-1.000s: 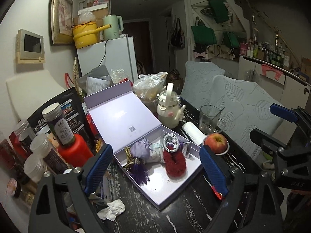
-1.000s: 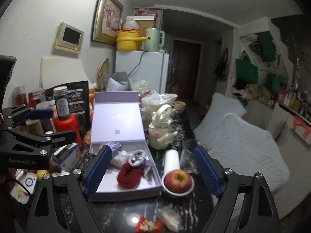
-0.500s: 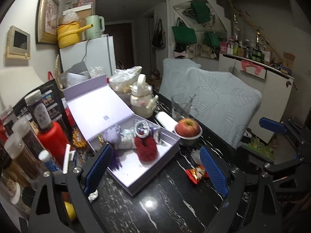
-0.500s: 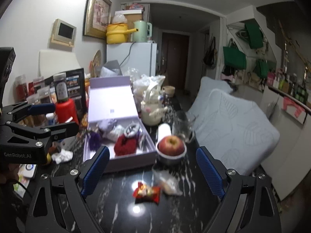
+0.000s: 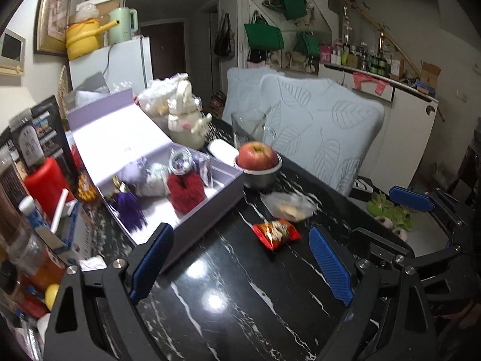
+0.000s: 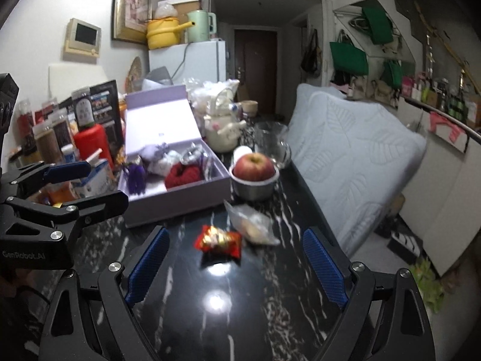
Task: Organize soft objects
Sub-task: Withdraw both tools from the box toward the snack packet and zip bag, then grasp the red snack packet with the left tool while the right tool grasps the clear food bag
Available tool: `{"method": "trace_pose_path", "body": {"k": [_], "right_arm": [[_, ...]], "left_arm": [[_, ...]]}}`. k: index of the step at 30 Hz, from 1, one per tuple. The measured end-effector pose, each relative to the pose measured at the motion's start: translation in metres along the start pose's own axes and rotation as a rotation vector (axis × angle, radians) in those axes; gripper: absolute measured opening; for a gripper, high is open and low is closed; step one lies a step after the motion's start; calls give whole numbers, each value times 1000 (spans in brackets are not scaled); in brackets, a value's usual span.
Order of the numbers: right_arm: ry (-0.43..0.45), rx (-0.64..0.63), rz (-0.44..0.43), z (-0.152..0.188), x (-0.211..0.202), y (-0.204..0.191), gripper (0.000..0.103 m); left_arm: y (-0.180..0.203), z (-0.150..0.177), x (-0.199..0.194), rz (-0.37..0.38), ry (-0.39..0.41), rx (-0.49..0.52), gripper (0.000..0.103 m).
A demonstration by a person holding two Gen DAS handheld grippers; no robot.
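Black tool, blue ribbed pads, silver screws.

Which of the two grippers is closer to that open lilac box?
Left. The left gripper has one finger beside the box; the right gripper sits further out, facing the red snack packet.

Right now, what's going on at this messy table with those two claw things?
A person holds two grippers over a dark marble table. The left gripper and right gripper are both open and empty. Fluffy red and purple items lie in an open lilac box; a red snack packet lies ahead of the right gripper. Nothing is grasped yet.
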State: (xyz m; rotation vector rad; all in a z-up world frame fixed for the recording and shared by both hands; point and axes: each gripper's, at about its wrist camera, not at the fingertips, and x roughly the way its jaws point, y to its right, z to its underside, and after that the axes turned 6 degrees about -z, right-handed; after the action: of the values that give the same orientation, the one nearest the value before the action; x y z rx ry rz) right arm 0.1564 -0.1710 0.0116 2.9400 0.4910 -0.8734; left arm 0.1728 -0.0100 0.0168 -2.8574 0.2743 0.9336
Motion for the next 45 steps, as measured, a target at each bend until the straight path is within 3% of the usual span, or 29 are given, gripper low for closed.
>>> {"method": "trace_pose_path", "body": {"k": [13, 21, 37, 41, 45], "right_arm": [[-76, 85, 26, 46, 25, 48, 92], [-100, 125, 55, 51, 46, 77, 92], [-143, 207, 32, 45, 81, 115, 92], [-154, 208, 21, 44, 90, 115, 92], [-162, 204, 10, 40, 98, 115, 92]], "left_arm": [[30, 26, 66, 33, -133, -21, 93], [37, 17, 104, 46, -176, -38, 93], [44, 17, 161, 117, -301, -78, 92], [43, 19, 164, 134, -309, -74, 75], [47, 18, 164, 153, -298, -46, 52]]}}
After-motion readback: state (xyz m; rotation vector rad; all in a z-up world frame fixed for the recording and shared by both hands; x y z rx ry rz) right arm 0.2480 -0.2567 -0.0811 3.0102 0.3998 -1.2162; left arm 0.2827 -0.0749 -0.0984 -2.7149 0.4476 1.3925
